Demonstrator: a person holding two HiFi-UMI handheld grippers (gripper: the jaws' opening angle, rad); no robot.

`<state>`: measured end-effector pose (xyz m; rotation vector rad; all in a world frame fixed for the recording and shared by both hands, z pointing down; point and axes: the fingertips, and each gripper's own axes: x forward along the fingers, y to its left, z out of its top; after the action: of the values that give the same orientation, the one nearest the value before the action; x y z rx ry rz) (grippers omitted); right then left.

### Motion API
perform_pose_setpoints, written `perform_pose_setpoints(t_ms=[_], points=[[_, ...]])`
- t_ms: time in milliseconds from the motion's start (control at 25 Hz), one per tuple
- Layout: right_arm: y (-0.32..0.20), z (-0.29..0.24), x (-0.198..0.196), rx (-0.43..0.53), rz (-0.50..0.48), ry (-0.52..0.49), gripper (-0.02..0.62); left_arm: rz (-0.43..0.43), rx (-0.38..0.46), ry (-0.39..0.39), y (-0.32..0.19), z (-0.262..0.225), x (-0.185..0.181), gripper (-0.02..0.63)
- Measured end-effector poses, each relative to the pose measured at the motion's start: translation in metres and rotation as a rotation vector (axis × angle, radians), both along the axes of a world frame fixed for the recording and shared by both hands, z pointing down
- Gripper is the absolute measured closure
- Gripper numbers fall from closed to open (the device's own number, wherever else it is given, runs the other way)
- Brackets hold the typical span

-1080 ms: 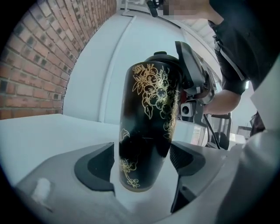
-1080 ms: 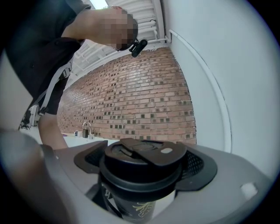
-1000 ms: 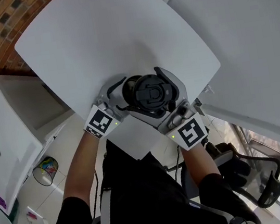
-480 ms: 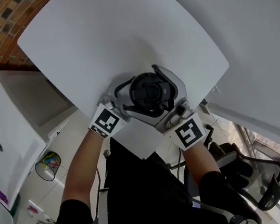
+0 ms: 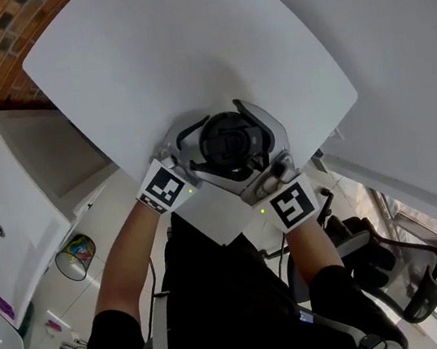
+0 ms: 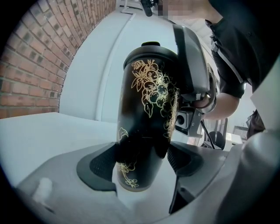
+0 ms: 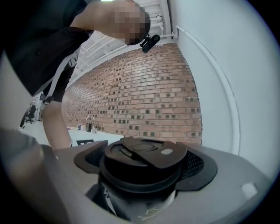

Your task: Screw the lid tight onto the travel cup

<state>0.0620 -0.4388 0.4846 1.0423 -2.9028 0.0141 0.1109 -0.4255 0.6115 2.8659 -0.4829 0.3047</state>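
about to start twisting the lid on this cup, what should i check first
1. Left tool grips cup: ok, its jaws have just been closing and press the lower body.
2. Right tool grips lid: ok, pads on both sides.
3. Lid sits on cup: ok, looks level.
4. Cup upright on table: ok.
5. Lid already tight: cannot tell.

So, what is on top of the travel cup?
A black lid sits on the travel cup, gripped between the pads of the right gripper. The lid covers the cup's mouth, so the threads and the inside cannot be seen.
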Motion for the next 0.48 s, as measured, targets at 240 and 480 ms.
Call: perform_pose_setpoints(t_ms=[240,480], points=[[-0.0015,0.0025,0.0004,-0.041,0.010,0.011,0.109,0.001,-0.004,0.001,0.0000,0.0011,0.0004,0.238],[-0.0031,0.0049,-0.0004,-0.107,0.014,0.033,0.109,0.002,-0.004,0.001,-0.0001,0.0010,0.0002,0.238]])
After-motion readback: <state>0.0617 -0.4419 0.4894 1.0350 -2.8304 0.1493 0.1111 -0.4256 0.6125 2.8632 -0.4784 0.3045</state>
